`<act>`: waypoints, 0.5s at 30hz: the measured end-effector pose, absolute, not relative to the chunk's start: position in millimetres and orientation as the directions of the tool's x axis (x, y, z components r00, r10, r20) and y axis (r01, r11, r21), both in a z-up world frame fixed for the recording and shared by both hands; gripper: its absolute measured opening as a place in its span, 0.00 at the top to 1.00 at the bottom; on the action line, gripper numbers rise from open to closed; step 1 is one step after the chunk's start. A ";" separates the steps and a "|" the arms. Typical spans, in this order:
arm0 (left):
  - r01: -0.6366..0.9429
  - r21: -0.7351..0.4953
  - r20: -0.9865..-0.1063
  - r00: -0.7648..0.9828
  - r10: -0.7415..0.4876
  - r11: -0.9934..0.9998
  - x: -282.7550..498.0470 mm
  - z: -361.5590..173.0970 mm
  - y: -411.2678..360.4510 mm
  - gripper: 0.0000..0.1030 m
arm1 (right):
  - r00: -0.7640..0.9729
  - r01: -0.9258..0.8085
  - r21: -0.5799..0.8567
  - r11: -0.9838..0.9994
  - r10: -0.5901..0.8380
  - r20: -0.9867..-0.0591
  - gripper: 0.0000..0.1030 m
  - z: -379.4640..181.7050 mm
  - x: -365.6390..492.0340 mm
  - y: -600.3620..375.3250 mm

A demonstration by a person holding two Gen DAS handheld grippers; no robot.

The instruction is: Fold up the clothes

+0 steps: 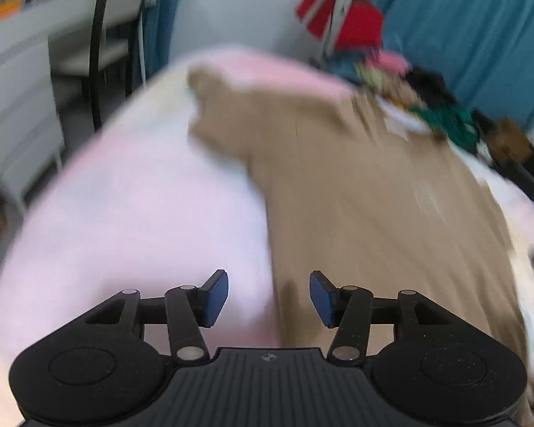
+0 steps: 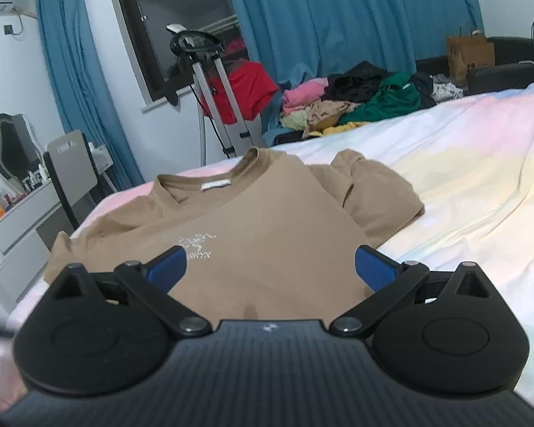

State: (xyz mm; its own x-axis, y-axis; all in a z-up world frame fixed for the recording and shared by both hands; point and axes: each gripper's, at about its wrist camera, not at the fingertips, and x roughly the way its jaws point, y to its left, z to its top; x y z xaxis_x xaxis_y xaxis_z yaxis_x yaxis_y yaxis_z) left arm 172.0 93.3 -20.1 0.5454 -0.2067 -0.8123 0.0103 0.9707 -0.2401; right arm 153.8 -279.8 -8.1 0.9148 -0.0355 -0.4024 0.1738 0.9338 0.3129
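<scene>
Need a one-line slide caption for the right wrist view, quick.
Open right gripper poised over a tan T-shirt spread face-up on the bed, unfolded clothes pile behind.

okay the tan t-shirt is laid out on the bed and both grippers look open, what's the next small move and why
Probably lower the right gripper onto the tan t-shirt near its hem and pinch. The shirt lies flat and unfolded on the bed, both grippers are open and empty, and the left gripper sits at its side edge.

The tan T-shirt (image 2: 252, 220) carries a pale chest print, a bird-like emblem over lettering whose legible part reads "RYX". Its white neck label (image 2: 215, 184) is too small to read. Nothing else is legible.
</scene>
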 end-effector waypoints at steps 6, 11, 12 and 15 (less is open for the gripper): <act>-0.039 -0.325 -0.867 0.412 -0.281 0.945 94.5 -27.2 107.8 0.46 | 0.921 0.188 0.282 0.941 -0.069 -0.384 0.00 8.3 124.9 -281.0; -0.028 -0.327 -0.907 0.289 -0.306 0.945 70.7 -34.5 99.6 0.44 | 0.919 0.214 0.272 0.938 -0.099 -0.382 0.00 19.6 99.2 -287.2; -0.021 -0.327 -0.911 0.271 -0.310 0.945 68.3 -34.9 96.8 0.44 | 0.919 0.212 0.269 0.940 -0.098 -0.382 0.00 21.2 94.5 -287.9; 0.069 -0.315 -0.913 0.252 -0.323 0.946 60.7 -29.4 82.6 0.63 | 0.918 0.200 0.261 0.945 -0.088 -0.386 0.00 25.1 82.5 -287.0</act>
State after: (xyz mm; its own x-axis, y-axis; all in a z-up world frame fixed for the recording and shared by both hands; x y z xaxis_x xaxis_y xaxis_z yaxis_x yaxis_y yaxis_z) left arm 60.7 82.6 -29.4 0.2516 -0.3225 -0.9125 0.0693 0.9464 -0.3154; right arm 82.5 -287.0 25.1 0.9183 -0.0880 -0.3859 0.2000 0.9445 0.2606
